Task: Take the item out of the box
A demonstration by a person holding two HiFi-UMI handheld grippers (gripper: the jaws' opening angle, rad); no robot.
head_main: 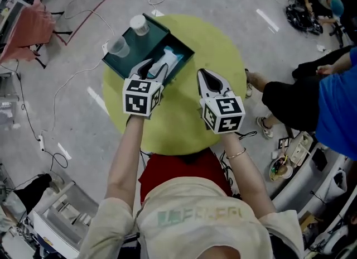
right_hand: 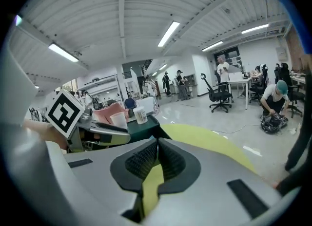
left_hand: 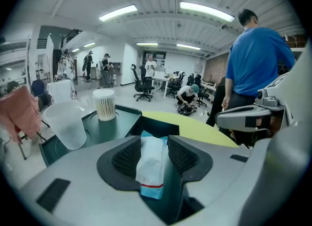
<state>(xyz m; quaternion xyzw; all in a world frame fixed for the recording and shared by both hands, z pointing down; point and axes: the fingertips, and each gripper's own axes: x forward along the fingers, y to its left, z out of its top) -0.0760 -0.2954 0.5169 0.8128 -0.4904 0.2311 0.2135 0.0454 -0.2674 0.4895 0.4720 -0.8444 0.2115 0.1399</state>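
A cup (head_main: 118, 46) and swab jar (head_main: 139, 24) block the box's (head_main: 170, 33) far-left half.

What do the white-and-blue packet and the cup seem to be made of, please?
Packet: likely thin plastic film, slightly glossy, judging by its soft creases and printed red stripe. Cup: likely translucent frosted plastic; the box shows dimly through it.

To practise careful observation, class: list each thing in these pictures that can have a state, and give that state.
Box: open-topped, resting on the table.
Packet: inside the box, not yet lifted out.
Left gripper: open, jaws either side of the packet.
Right gripper: shut, holding nothing.
Cup: upright, looks empty.
Swab jar: upright, on the box's shelf.
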